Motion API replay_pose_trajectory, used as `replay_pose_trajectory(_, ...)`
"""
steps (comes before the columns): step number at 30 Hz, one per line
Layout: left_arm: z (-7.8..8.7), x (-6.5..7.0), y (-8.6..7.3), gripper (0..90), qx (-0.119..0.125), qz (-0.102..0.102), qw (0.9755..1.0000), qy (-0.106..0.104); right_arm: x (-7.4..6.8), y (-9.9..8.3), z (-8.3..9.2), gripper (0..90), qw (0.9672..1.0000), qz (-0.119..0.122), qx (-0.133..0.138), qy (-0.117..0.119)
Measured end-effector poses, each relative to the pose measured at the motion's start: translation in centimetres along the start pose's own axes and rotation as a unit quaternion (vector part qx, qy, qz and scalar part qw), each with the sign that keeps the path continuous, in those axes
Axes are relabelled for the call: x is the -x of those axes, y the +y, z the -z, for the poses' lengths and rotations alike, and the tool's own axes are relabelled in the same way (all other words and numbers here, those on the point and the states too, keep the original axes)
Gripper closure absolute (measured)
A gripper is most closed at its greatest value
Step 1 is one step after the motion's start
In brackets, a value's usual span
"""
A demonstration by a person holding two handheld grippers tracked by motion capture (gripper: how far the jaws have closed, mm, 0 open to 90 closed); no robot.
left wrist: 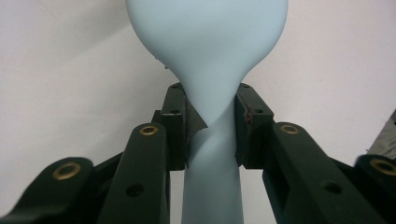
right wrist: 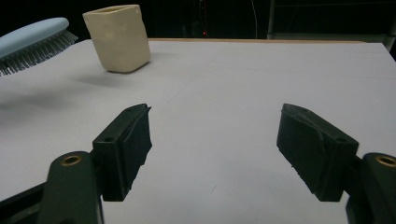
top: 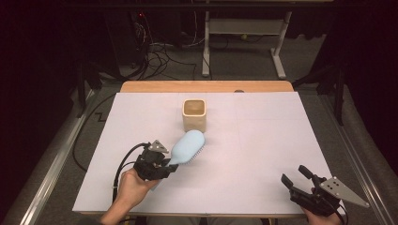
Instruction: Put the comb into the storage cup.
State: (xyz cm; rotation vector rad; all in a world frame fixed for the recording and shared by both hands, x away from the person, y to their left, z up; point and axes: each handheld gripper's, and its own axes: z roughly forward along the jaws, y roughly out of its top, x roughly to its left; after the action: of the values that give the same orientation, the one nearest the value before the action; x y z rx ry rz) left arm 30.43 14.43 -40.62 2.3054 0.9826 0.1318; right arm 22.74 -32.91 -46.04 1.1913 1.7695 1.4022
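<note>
A cream square cup [top: 194, 114] stands upright toward the far middle of the white counter [top: 263, 154]. Just near and left of it, the head of a light blue hairbrush [top: 187, 146] is raised above the counter, bristles facing down and right, tip close beside the cup's near side. The left hand-held gripper [top: 165, 165], at the near left, is clenched on the brush's narrow handle, the person's left hand [top: 131, 185] behind it. The right hand-held gripper [top: 296, 178] sits at the near right corner, jaws spread wide, grasping nothing, well apart from cup and brush.
</note>
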Motion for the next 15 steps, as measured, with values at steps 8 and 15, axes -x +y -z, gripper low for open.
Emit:
replay_pose_trajectory(8, -0.1, 0.9, -0.3, 69.6, 0.008, -0.01, 0.9999, -0.01, -0.3, 0.1, -0.3, 25.5, 1.0, -0.002, -0.008, 0.004)
replay_pose_trajectory(15, -0.1, 1.3, -0.6, 69.6, 0.015, -0.014, 0.9997, -0.015, -1.1, 0.8, -0.8, 25.0, 0.9997, 0.003, -0.008, 0.023)
